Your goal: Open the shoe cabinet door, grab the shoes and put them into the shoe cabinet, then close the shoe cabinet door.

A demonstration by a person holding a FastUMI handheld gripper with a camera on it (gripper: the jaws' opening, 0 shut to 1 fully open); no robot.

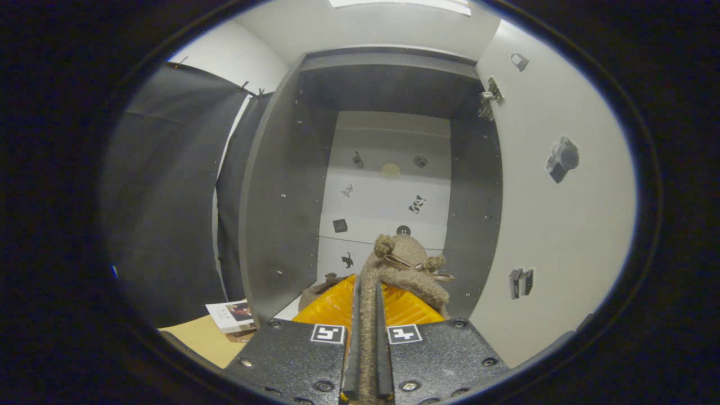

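The fuzzy brown fabric shoe [402,264] is clamped between the gripper [368,292] fingers before the open grey cabinet [281,225]; a slip from the thin pinch is judged possible.

The shoe [406,264] pinched between the fingers of the gripper [368,304] is fuzzy tan with a brown bow. Beyond it, the cabinet [281,185] has dark grey walls; its back panel [388,191] and open door [557,225] are white with small black picture stickers.
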